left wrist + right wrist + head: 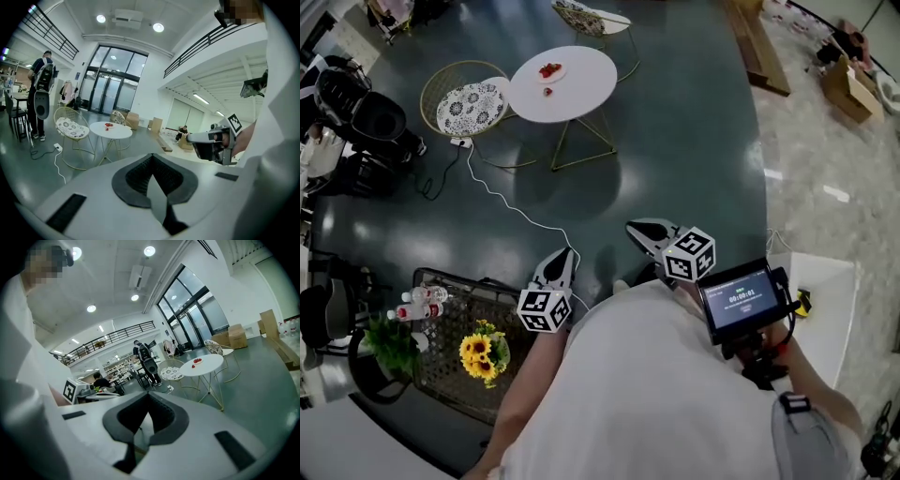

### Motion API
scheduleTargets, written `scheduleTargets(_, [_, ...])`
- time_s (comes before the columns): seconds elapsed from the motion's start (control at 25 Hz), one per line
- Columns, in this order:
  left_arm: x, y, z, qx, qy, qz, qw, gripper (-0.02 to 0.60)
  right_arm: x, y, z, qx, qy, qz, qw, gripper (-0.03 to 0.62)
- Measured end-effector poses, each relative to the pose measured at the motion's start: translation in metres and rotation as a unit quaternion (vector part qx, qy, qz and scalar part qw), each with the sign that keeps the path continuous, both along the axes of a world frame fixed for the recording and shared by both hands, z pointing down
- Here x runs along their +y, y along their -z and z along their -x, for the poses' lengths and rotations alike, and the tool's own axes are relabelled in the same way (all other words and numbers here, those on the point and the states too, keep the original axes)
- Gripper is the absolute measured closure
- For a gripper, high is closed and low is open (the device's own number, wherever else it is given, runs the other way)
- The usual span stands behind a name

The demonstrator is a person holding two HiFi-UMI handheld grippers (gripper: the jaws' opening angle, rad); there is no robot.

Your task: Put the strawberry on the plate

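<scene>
Far ahead stands a white round table (581,89) with a small plate (550,70) holding red strawberries; one loose strawberry (547,92) lies beside it on the tabletop. The same table (111,131) and plate (109,124) show small in the left gripper view, and the table (202,364) with a strawberry (193,364) in the right gripper view. My left gripper (565,255) and right gripper (649,234) are held close to my body, several steps from the table. Both are shut with nothing between the jaws, as seen for the left gripper (153,157) and the right gripper (149,397).
A wire chair with a patterned cushion (469,105) stands left of the table, another chair (591,17) behind it. A white cable (511,202) runs across the dark floor. A black mesh table (450,328) with sunflowers (483,354) and bottles (422,302) is at my left. A person (41,89) stands far left.
</scene>
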State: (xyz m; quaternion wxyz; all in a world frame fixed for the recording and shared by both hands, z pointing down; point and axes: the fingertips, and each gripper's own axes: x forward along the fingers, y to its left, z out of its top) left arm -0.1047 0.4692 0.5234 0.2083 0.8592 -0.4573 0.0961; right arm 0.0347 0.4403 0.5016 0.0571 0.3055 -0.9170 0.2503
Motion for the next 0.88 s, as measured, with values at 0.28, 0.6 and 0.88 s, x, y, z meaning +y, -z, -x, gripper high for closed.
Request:
scheduleTargets(0.28, [-0.008,0.0,-0.004,0.0,-0.004,0.0,1.0,0.575,-0.007,0.003,0.0,-0.004,0.0,0.001,1.0,0.588])
scheduleTargets(0.6, [-0.014,-0.001,-0.006,0.0,-0.008,0.004,1.0,0.575,-0.013,0.003,-0.005,-0.003,-0.009,0.004,1.0,0.588])
scheduleTargets(0.88, [-0.042,-0.001,-0.011,-0.005,0.008,0.012,0.9999,0.575,-0.042,-0.004,-0.003,-0.007,0.011,0.016,1.0,0.588])
